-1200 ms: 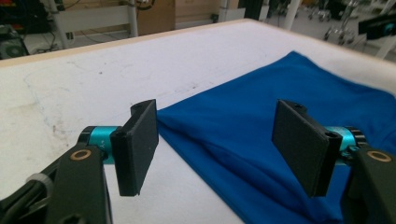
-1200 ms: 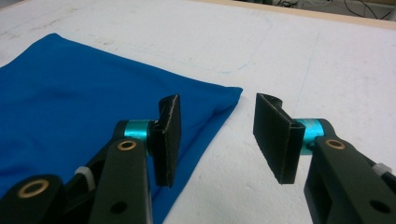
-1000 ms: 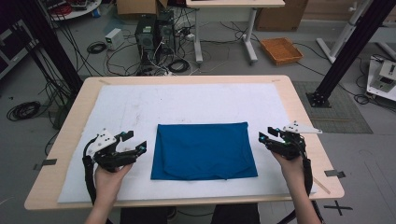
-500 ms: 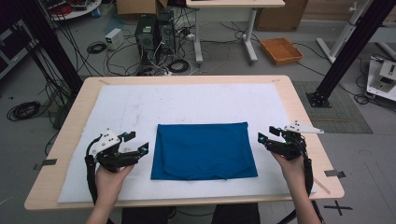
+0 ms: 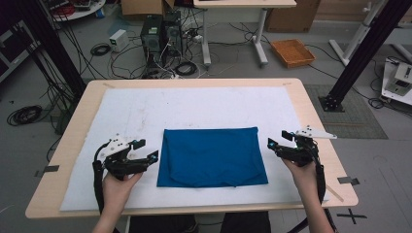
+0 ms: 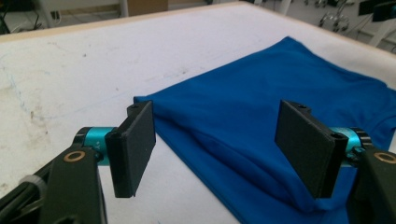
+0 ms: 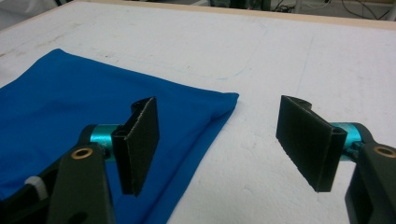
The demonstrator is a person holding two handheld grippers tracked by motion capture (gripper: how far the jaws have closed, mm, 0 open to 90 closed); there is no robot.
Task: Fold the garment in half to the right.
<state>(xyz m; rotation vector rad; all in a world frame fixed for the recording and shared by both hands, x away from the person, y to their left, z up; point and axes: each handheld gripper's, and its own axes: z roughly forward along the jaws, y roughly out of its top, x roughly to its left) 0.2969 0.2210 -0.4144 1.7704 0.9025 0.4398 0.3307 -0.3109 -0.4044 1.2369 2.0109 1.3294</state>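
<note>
A blue cloth (image 5: 211,156), folded into a flat rectangle, lies on the white mat in the middle of the table. My left gripper (image 5: 148,149) hovers just off the cloth's left edge, open and holding nothing. In the left gripper view the gripper (image 6: 219,149) frames the cloth's near corner (image 6: 261,116) between wide-apart jaws. My right gripper (image 5: 272,145) sits just off the cloth's right edge, also open. In the right gripper view the gripper (image 7: 219,144) stands over the cloth's corner (image 7: 70,102) and bare mat.
A white mat (image 5: 194,109) covers most of the wooden table (image 5: 320,145). On the floor beyond are computer towers (image 5: 158,34), cables, an orange tray (image 5: 293,52) and black frame posts (image 5: 359,53).
My left gripper has edged a little right, closer to the cloth's left edge. The right gripper has barely moved. The cloth lies as before.
</note>
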